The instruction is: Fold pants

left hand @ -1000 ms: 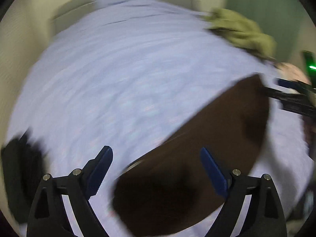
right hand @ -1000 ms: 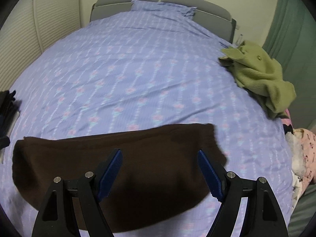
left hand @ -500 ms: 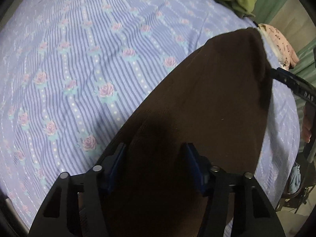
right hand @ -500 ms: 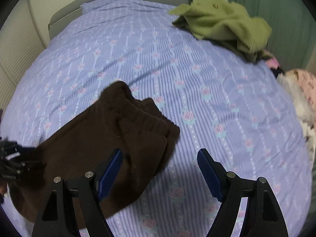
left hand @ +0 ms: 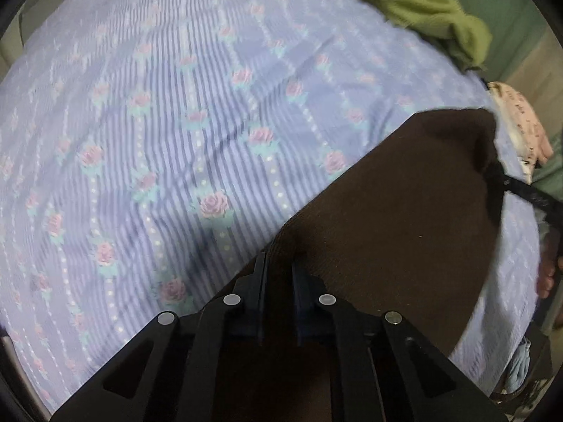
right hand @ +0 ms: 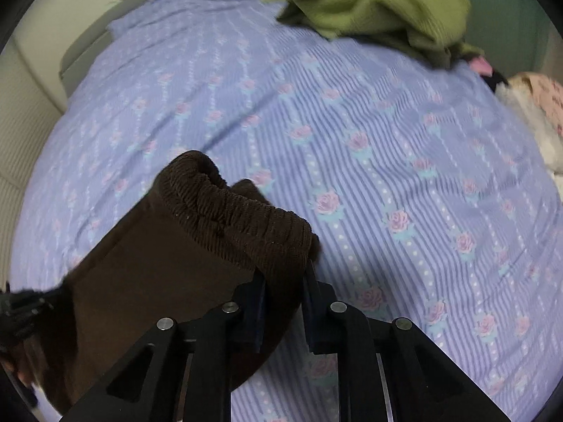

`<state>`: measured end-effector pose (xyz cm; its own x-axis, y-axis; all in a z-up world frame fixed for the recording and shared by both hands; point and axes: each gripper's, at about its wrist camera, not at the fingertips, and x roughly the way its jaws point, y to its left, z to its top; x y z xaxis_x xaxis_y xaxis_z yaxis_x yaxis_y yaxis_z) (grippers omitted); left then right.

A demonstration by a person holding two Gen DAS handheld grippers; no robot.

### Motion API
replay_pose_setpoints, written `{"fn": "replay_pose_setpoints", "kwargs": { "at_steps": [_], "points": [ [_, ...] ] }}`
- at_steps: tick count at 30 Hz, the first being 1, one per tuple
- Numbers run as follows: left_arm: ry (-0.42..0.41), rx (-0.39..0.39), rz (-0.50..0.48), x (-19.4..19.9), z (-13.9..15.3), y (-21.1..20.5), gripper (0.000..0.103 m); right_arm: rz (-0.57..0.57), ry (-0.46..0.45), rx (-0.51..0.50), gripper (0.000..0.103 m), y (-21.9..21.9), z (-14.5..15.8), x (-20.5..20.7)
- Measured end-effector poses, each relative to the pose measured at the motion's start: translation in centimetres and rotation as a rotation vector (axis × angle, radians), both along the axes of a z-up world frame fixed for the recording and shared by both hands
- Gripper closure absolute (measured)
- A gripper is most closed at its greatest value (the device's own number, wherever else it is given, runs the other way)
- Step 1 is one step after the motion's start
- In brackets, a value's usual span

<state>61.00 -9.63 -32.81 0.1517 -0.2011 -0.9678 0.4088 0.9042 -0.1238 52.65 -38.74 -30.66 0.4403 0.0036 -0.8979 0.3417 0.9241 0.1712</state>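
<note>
Dark brown pants [left hand: 394, 218] lie folded lengthwise on a bed with a lilac striped, rose-patterned sheet [left hand: 176, 123]. My left gripper [left hand: 278, 274] is shut on the leg end of the pants. My right gripper [right hand: 283, 274] is shut on the ribbed elastic waistband [right hand: 239, 211] at the other end. The pants [right hand: 147, 267] stretch between both grippers. The right gripper shows at the pants' far end in the left wrist view [left hand: 527, 193]; the left one shows at the left edge of the right wrist view [right hand: 21, 309].
A green sweater [right hand: 380, 7] lies crumpled at the far right of the bed, also seen in the left wrist view [left hand: 422, 3]. Pink and white clothes [right hand: 538, 112] sit at the right edge. The grey headboard [right hand: 84, 56] is beyond.
Both grippers came down onto the pants and closed: left on the leg end, right on the waistband, which has bunched up slightly.
</note>
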Motion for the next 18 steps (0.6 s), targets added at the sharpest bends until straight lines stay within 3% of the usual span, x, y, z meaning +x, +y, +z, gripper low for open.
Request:
{"fn": "replay_pose_setpoints", "kwargs": {
  "at_steps": [1,5,7,9,10,11,13,18],
  "points": [
    [0.007,0.011,0.009,0.1,-0.6,-0.3,0.088,-0.013,0.006,0.010,0.084,-0.2,-0.2,0.2],
    [-0.004,0.034,0.033,0.1,-0.5,-0.4,0.077,-0.031,0.013,-0.051,0.048,-0.3,0.3,-0.3],
    [-0.097,0.071,0.027,-0.7,1.6,-0.6,0.050,0.014,-0.025,-0.126,0.045,0.5,2.2,-1.2],
    [-0.219,0.068,0.031,-1.8,4.3,-0.3,0.034,0.065,-0.085,-0.188,0.044,1.4,4.3,-2.1],
    [-0.274,0.060,0.038,-2.6,5.8,-0.1,0.030,0.108,-0.138,-0.238,0.039,2.1,5.8,-2.7],
    [-0.314,0.047,0.047,-3.6,7.2,0.1,0.029,0.134,-0.168,-0.267,0.031,2.3,6.7,-3.0],
    [-0.334,0.011,0.062,-4.7,8.8,0.4,0.029,0.183,-0.228,-0.294,0.029,2.6,8.2,-3.0],
    [-0.299,-0.066,0.127,-6.9,9.3,0.2,0.030,0.292,-0.185,-0.130,0.030,1.6,6.6,1.9]
  ]
}}
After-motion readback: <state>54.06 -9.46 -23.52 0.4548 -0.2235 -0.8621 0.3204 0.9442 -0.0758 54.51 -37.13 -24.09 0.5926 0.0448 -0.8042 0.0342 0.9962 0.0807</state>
